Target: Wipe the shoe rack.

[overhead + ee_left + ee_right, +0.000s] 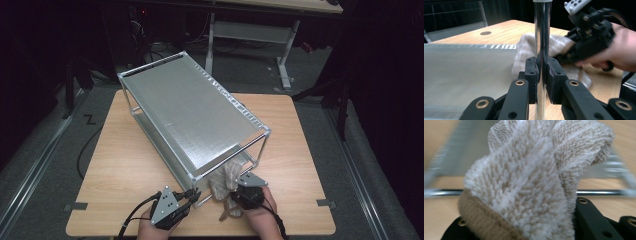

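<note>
Wooden table [130,165], light-grained, under a dim room. Standing on it, set at a slant, a two-tier metal rack [190,112] with a flat silvery top shelf and a lower shelf beneath, held by chrome uprights at the corners. At the near end of the rack, by its lower shelf, a beige and white terry towel [226,181], bunched up, partly at the edge of the lower shelf and partly hanging toward the table edge; in the right gripper view the same towel [529,187] up close, fluffy pile and a tan hem, rising from between the black jaws with the rack's rails blurred behind. Right gripper [248,195], in the person's right hand, clenched on the towel, just beside the rack's near right corner; seen also from the left gripper view [589,35], pressed into the cloth [556,45]. Left gripper [170,205], in the left hand at the near edge of the table, clamped tight around the rack's near chrome post [542,32], pads pressed on either side of the upright tube.
</note>
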